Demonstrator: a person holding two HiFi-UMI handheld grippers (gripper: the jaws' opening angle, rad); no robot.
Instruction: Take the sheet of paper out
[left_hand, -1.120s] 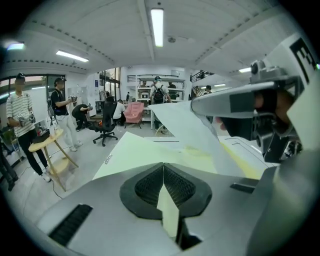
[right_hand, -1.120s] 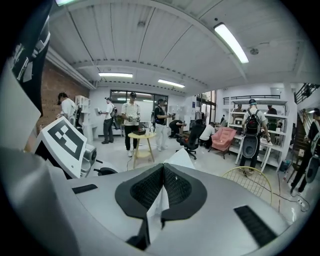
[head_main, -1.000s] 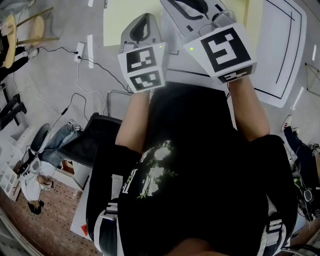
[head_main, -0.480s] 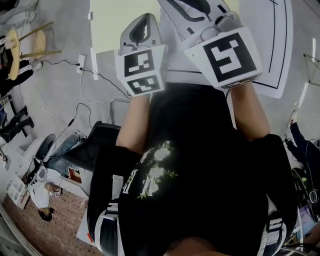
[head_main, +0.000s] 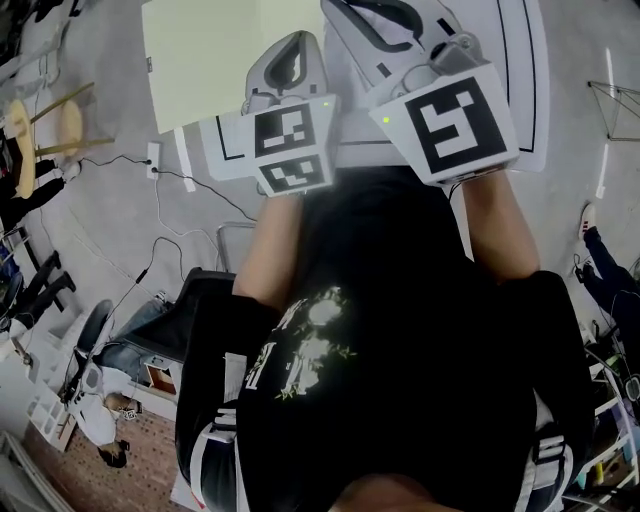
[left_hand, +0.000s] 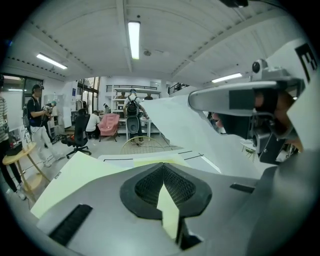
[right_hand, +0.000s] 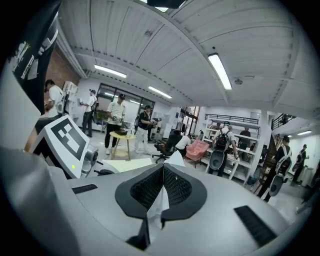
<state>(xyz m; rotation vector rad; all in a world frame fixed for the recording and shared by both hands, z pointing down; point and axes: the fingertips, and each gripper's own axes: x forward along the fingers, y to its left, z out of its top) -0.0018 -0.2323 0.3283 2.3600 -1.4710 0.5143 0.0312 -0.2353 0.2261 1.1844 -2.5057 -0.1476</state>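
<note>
**Holding two sheets, one in each gripper**

Pinched in the shut jaws of the left gripper (left_hand: 162, 192), the pale yellow sheet of paper (head_main: 200, 60) spread out toward 11 o'clock in the head view, above the grey floor (head_main: 90, 230). Just beside it, toward 1 o'clock, the right gripper (right_hand: 162, 192) was clamped on a large white sheet (head_main: 520, 90) with black lines. The grasp looked done. Drawing the yellow sheet fully clear of the white one probably remained, since their edges seemed to overlap near 12 o'clock.
</note>
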